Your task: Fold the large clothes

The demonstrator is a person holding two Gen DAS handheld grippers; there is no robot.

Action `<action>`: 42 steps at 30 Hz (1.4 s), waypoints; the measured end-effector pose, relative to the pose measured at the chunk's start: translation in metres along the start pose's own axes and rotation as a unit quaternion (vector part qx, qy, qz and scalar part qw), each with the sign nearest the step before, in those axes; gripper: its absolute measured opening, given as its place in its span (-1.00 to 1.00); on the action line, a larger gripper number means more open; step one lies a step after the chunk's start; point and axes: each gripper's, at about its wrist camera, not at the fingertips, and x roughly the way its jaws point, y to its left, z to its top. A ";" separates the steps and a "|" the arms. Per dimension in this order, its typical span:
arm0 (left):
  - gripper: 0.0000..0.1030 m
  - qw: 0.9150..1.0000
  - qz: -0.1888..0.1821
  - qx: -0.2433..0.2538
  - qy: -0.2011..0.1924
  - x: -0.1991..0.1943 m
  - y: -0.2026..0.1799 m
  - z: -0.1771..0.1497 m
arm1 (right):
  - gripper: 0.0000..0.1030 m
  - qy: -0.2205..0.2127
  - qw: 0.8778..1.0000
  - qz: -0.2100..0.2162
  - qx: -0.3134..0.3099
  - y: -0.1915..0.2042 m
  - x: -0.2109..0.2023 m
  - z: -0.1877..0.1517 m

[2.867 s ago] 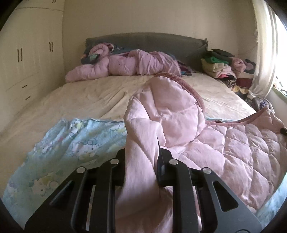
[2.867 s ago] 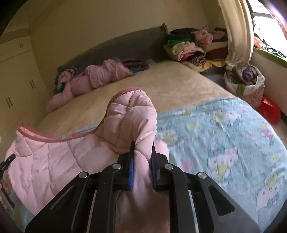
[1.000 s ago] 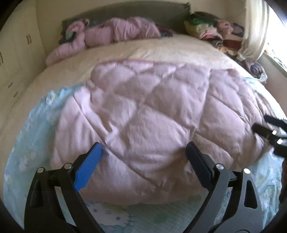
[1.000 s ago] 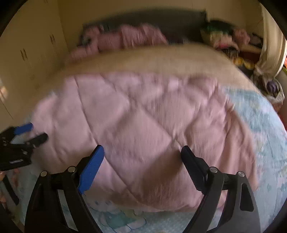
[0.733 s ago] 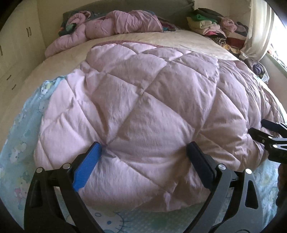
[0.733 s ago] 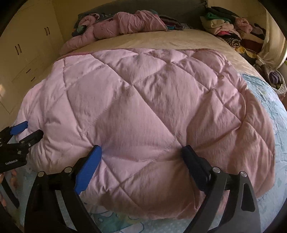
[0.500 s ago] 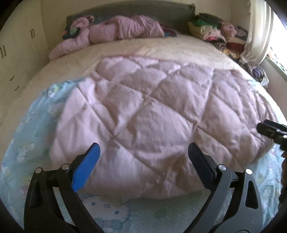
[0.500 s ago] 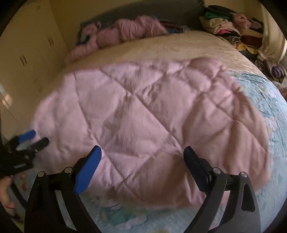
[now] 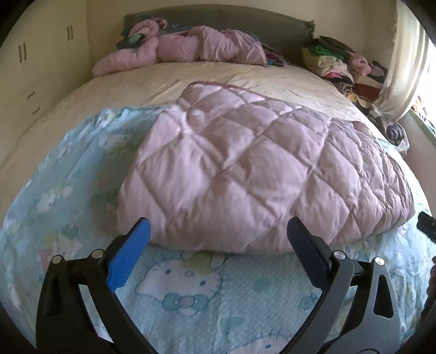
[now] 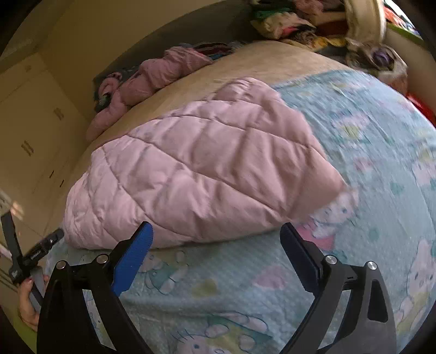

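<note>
A pink quilted garment (image 9: 245,168) lies folded in a thick pad on a light blue cartoon-cat blanket (image 9: 190,294) spread over the bed. My left gripper (image 9: 218,226) hovers just short of its near edge, jaws wide open with nothing between them. The right wrist view shows the same pink quilted garment (image 10: 196,174) tilted, with my right gripper (image 10: 215,230) open and clear of its near edge, over the blanket (image 10: 231,286). The left gripper (image 10: 41,253) appears at the far left there, held by a hand (image 10: 26,305). Part of the right gripper (image 9: 426,224) pokes in at the left view's right edge.
A heap of pink clothes (image 9: 179,49) lies against the grey headboard (image 9: 272,24). Folded clothes (image 9: 335,60) are stacked at the far right corner, by a curtain (image 9: 403,60). Cream wardrobes (image 9: 32,62) line the left wall. Bare cream sheet (image 9: 136,81) lies beyond the garment.
Both grippers let go of the pink garment, opened wide and drew back toward the near edge. The garment now lies folded flat. The right view has rolled and swung to the right.
</note>
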 end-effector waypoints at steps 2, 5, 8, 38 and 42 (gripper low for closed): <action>0.82 1.000 0.000 -0.011 0.006 -0.001 0.007 -0.006 | 0.82 0.004 1.000 0.000 0.021 -0.010 0.002 -0.004; 0.82 0.999 -0.005 -0.031 0.017 0.001 0.021 -0.015 | 0.82 0.008 0.999 0.005 0.048 -0.020 0.005 -0.010; 0.82 0.997 -0.025 -0.065 0.035 0.006 0.035 -0.022 | 0.82 0.016 0.997 0.017 0.070 -0.025 0.012 -0.011; 0.84 0.898 -0.195 -0.391 0.053 0.108 0.082 -0.024 | 0.60 -0.016 0.967 0.090 0.239 -0.047 0.100 0.035; 0.81 0.893 -0.200 -0.399 0.053 0.115 0.082 -0.015 | 0.04 -0.015 0.973 0.097 0.207 -0.036 0.093 0.042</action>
